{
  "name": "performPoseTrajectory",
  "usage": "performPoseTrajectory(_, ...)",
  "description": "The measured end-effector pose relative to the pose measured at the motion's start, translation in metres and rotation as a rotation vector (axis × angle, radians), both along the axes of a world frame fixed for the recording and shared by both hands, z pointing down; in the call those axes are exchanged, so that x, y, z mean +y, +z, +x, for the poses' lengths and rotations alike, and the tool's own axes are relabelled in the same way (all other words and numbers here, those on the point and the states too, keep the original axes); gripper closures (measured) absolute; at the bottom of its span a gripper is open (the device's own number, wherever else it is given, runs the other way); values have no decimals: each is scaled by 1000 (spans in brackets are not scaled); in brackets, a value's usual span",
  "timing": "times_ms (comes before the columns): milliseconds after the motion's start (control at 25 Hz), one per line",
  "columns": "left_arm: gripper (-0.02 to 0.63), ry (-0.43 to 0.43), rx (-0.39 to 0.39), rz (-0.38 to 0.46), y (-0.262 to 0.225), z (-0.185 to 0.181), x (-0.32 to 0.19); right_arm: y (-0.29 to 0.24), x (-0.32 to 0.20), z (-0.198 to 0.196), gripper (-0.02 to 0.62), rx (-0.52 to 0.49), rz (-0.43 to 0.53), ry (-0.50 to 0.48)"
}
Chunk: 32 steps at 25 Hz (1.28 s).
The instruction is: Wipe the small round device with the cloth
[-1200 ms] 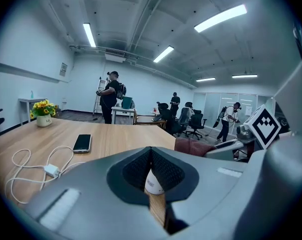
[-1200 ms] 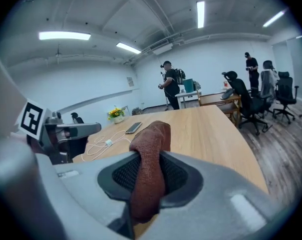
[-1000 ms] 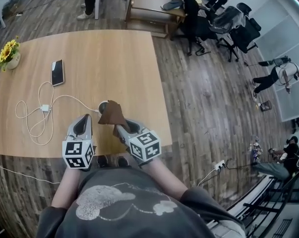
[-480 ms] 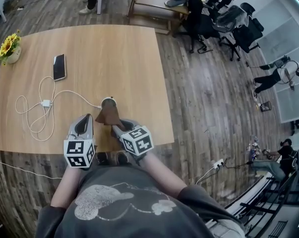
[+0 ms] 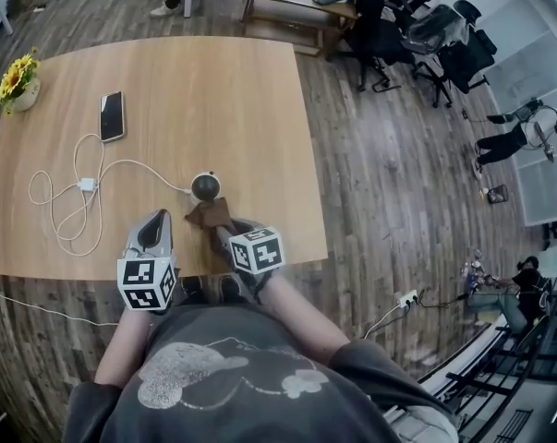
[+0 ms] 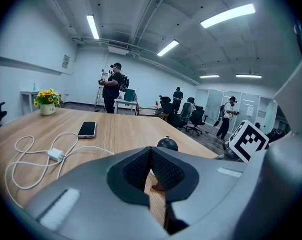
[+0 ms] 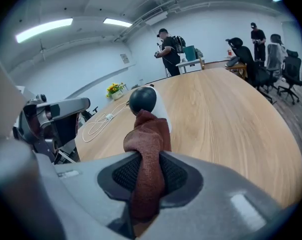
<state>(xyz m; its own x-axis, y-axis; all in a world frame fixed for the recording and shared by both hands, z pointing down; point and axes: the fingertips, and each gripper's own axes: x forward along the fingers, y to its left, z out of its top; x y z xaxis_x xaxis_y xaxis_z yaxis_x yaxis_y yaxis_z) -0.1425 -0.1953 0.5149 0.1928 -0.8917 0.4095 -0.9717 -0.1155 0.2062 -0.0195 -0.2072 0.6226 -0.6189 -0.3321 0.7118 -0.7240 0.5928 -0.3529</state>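
Since the fingers of my right gripper [image 7: 146, 174] pinch the cloth [image 7: 147, 136] just beside the small round device [image 5: 205, 185] near the desk's [image 5: 213, 90] near edge, a firm wipe may shove it, as my left gripper [image 6: 151, 155] idles, fingers pressed together.

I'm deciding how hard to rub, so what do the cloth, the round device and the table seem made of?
Cloth: reddish-brown, fuzzy nap, soft bunched folds; likely terry or microfibre.
Round device: dark, smooth, faint sheen; probably plastic, possibly coated metal.
Table: pale matte wood grain; solid wood or laminate, cannot tell.
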Motion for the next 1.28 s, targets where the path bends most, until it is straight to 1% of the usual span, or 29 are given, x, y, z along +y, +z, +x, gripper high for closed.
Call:
performPoseTrajectory(160, 588, 8, -1, -7, 4, -1, 0, 7, 6, 5, 515, 5, -26, 26)
performPoseTrajectory(280, 588, 16, 3, -10, 6, 3, -1, 4, 8, 9, 515, 2, -22, 36)
performPoseTrajectory(560, 588, 48, 19, 26, -6, 14, -5, -33, 5, 28, 515, -21, 84, 49)
performPoseTrajectory(800, 588, 66, 16, 43, -11, 17, -9, -64, -15, 53, 515, -22, 187, 100)
performPoseTrajectory(920, 588, 68, 17, 45, -12, 19, -10, -68, -30, 54, 515, -10, 228, 78)
performPoseTrajectory(1040, 588, 68, 18, 44, -14, 21, -10, -69, -42, 42, 515, -6, 252, 21)
performPoseTrajectory(1160, 588, 63, 13, 38, -13, 20, -8, -58, -49, 29, 515, 23, 243, -37)
performPoseTrajectory(1280, 586, 44, 9, 33, -11, 15, -6, -41, -49, 22, 515, 49, 215, -63)
